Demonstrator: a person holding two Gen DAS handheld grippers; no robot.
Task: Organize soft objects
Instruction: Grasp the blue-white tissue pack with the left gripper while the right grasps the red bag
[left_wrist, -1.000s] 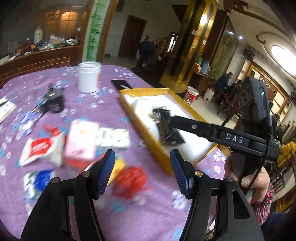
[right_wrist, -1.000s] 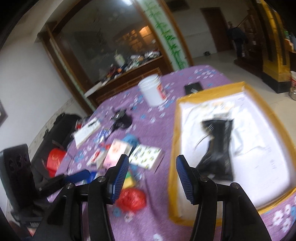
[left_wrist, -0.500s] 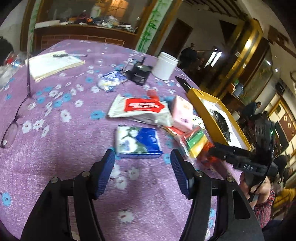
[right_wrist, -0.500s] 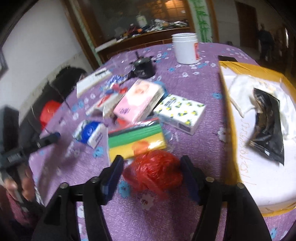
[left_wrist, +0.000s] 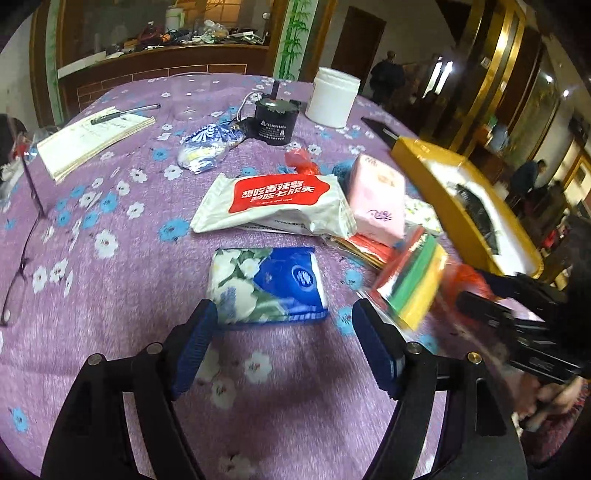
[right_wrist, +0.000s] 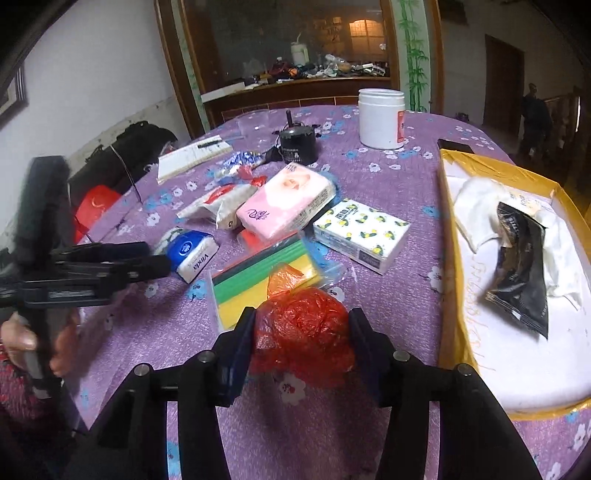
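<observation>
My right gripper (right_wrist: 301, 334) is around the crumpled red plastic bag (right_wrist: 301, 332); both fingers touch its sides, so the bag is clamped between them, low over the purple flowered tablecloth (right_wrist: 388, 184). Whether the bag is lifted or rests on the cloth, I cannot tell. My left gripper (left_wrist: 280, 338) is wide apart and holds nothing — between its blue pads (left_wrist: 194, 347) I see only the cloth, and just beyond them lies the blue and white tissue pack (left_wrist: 266, 286), not touched.

The other soft things are gathered in the middle of the table. Behind the red bag is a clear packet of green, yellow and red sponges (right_wrist: 266, 273). A pink tissue pack (right_wrist: 286, 201) leans on a white wipes pack with a red label (left_wrist: 273, 205), and a white tissue box with a lemon pattern (right_wrist: 360, 234) lies flat beside them, toward the tray.

The yellow-rimmed tray (right_wrist: 448, 236) stands at my right side. Inside it there is a white cloth (right_wrist: 476, 206) and a black pouch (right_wrist: 522, 266) lying partly over it.

Farther back are a white plastic jar (right_wrist: 380, 118), a small black round device (right_wrist: 297, 146) and a notebook with a pen (left_wrist: 94, 142).
</observation>
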